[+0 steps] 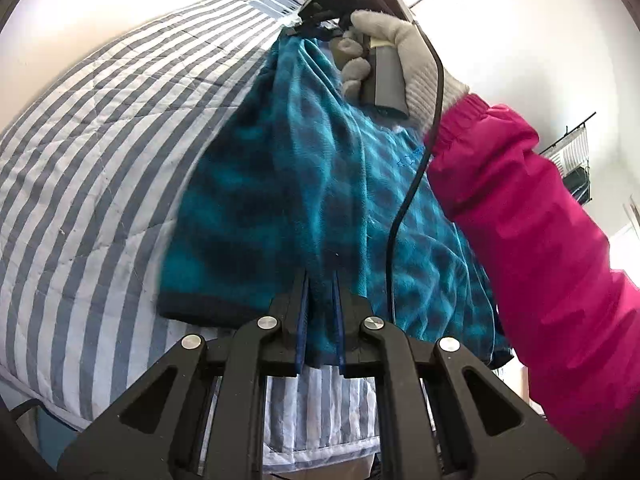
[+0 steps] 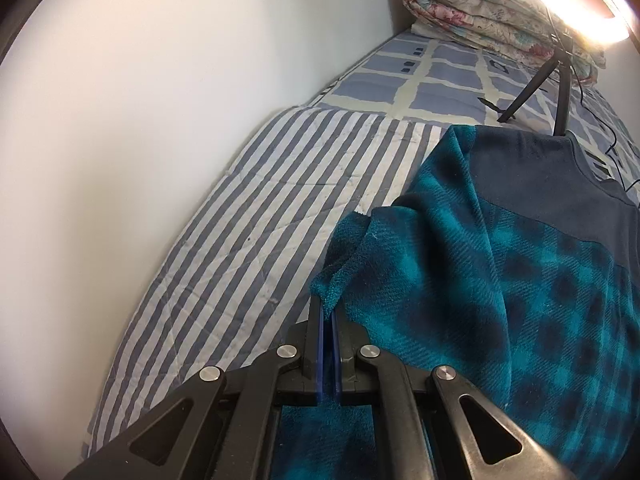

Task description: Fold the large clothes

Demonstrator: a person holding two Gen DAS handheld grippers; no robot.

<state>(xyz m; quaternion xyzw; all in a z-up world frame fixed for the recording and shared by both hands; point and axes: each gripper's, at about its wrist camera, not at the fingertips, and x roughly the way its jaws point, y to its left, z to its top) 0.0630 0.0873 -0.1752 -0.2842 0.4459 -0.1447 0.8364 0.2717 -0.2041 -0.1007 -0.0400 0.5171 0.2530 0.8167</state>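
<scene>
- Left gripper point(image 1: 322, 280): jaws nearly pressed together, pinching a fold of the teal plaid fleece point(image 1: 304, 168) between its blue pads.
- Right gripper point(image 2: 329, 312): jaws pressed together, a corner of the fleece point(image 2: 460, 288) clamped at the tips of the blue pads.
- In the left view the right gripper point(image 1: 298, 28) was at the far end of the fleece, held by a hand point(image 1: 400, 48) in a light knit glove, pink sleeve point(image 1: 532, 224) behind it, black cable point(image 1: 412, 184) trailing down across the cloth.
- The fleece hung stretched between the two grippers, with bunched pleats running from one grip to the other.
- Dark navy hem band point(image 1: 200, 308) ran along the lower left edge near the left gripper.
- Right view showed a navy yoke and collar point(image 2: 560, 168) at the fleece's far end, the body draped over the striped quilt point(image 2: 240, 208).
- Striped quilt point(image 1: 100, 152) covered the bed beneath the fleece; beyond it was a blue-and-cream checked sheet point(image 2: 440, 76).
- Folded floral blanket point(image 2: 480, 8) sat at the head of the bed against the white wall point(image 2: 160, 100).
- Ring light point(image 2: 576, 8) on a small black tripod point(image 2: 556, 84) stood on the checked sheet, just past the collar.
</scene>
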